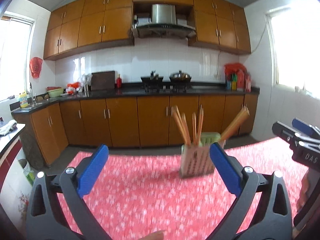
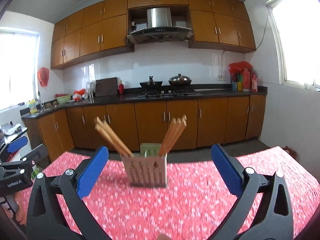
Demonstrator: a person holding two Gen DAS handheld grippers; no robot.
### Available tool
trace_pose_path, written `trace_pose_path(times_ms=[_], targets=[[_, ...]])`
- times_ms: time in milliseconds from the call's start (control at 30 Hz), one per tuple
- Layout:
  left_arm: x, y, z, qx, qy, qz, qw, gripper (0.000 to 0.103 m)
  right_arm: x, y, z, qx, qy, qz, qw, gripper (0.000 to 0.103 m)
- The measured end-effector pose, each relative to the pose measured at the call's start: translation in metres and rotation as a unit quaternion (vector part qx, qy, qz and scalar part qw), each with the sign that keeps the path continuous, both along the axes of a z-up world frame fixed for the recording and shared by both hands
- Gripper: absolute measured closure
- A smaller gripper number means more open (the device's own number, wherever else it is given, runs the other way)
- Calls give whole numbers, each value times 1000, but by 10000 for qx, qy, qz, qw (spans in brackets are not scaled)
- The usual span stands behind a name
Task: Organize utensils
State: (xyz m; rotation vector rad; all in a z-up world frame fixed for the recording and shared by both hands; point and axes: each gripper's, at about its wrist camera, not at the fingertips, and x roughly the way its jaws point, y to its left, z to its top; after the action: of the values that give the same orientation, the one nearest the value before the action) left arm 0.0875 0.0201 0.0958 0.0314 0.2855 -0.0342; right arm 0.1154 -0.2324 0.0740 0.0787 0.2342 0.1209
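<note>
Left tongs [image 1: 159, 163] released, blue pads wide apart, nothing between them; same for right tongs [image 2: 160, 164], spread wide and empty. No contact with anything in either view.

Utensil holder [image 2: 147, 168], pale green slotted box, stands upright on the counter [image 2: 200, 200] with its red flowered cloth, centre of the right wrist frame, beyond the pad tips. In the left wrist view the holder sits right of centre, its right edge partly covered by the right-hand blue pad. Chopsticks [image 2: 112, 138] stick up out of the holder, fanned into bunches leaning left and right; exact count unreadable, motion blur. Holder slots and cloth pattern smeared too.

Right tongs also show at the right edge of the left wrist frame, cut off. Left tongs show at the left edge of the right wrist frame, also cropped. A fingertip [image 1: 154, 236] pokes in at the bottom edge, mostly cut off.

Background cabinets [image 2: 152, 124] and stove [image 2: 168, 92] sharp.
</note>
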Motion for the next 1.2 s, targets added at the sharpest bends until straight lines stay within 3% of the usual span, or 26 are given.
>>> trace_pose_path(times_ms=[267, 400, 767, 1200], targets=[[-36, -2, -64, 231, 167, 215, 9994, 4, -22, -5, -64, -15, 470, -183, 9987, 2], [-41, -5, -79, 318, 196, 206, 9991, 4, -34, -6, -83, -33, 539, -143, 9984, 2], [-44, -3, -105, 123, 408, 204, 9989, 4, -44, -2, -106, -190, 732, -178, 9970, 2], [-44, -7, -111, 130, 504, 123, 9986, 4, -47, -6, -111, -111, 831, -187, 9963, 2]])
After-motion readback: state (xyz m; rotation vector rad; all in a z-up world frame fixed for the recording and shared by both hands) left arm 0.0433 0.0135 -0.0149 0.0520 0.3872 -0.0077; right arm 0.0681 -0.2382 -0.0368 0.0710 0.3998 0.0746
